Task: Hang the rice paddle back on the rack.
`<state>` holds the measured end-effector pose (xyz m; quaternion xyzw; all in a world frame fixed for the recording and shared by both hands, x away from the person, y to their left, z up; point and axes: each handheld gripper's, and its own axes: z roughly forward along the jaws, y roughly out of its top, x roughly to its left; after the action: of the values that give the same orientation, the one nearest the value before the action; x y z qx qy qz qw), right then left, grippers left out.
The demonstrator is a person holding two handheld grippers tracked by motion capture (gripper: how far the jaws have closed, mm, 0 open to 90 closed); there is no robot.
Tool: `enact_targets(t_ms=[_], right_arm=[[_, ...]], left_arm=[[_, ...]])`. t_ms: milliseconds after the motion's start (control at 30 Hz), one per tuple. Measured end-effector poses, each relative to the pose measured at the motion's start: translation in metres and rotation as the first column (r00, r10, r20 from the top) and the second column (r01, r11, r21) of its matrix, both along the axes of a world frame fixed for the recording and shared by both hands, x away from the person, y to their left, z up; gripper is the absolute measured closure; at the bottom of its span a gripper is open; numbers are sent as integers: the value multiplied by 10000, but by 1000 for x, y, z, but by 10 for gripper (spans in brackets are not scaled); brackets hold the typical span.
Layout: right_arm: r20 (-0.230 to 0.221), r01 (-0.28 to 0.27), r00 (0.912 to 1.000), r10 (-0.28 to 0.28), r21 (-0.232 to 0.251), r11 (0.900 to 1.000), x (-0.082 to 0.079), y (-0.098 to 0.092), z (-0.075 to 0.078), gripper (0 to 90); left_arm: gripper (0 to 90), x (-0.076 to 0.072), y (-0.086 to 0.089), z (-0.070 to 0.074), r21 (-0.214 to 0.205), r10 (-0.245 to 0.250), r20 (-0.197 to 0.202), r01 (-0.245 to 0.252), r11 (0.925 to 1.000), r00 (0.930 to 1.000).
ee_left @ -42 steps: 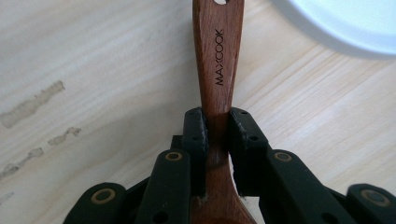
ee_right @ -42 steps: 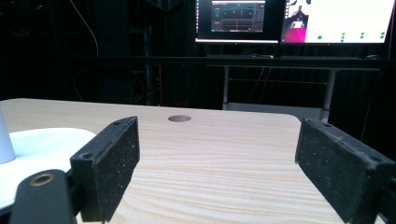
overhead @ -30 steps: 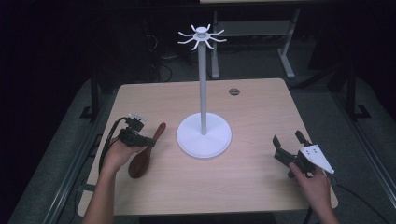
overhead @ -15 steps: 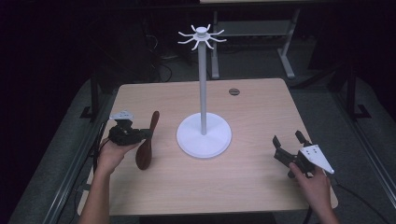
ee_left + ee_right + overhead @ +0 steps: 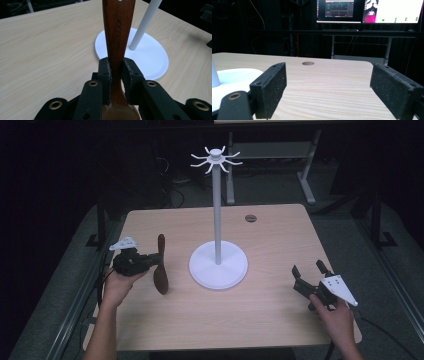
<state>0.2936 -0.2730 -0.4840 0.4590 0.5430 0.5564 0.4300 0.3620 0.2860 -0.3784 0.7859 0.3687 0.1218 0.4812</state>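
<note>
My left gripper (image 5: 150, 261) was squeezed tight on the wooden spoon (image 5: 117, 37), low on its handle just above the bowl, and it held the spoon up over the left side of the table (image 5: 280, 240); I thought the spoon was hard, light and smooth, so that flat neck was a good place to hold. My right gripper (image 5: 311, 276) sat wide open with nothing in it. The white stand (image 5: 218, 264) with its tall pole stood just beside the spoon, and I thought I could bump it.
</note>
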Motion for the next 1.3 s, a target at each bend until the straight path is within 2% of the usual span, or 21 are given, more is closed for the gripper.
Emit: enact_targets(t_ms=[233,533,900,1033,1200,1300], right_arm=[[-6,1,10000,-1,-2,10000,0,0,0,131],[1,2,10000,-2,2,10000,0,0,0,131],[0,2,10000,-2,-6,10000,0,0,0,131],[0,2,10000,-2,-6,10000,0,0,0,131],[-7,8,10000,-8,0,10000,0,0,0,130],[-2,10,10000,-10,-10,10000,0,0,0,130]], left_arm=[[775,-2,1,3,-127,59,310,-55,9999,9995],[775,-2,2,8,-297,91,512,-76,9995,9986],[774,-4,3,26,-514,55,873,-11,9987,9962],[774,-4,2,34,-458,3,1033,45,9989,9946],[774,-5,-1,47,-755,-91,1269,188,9970,9919],[774,-4,-4,55,-792,-206,1428,321,9963,9895]])
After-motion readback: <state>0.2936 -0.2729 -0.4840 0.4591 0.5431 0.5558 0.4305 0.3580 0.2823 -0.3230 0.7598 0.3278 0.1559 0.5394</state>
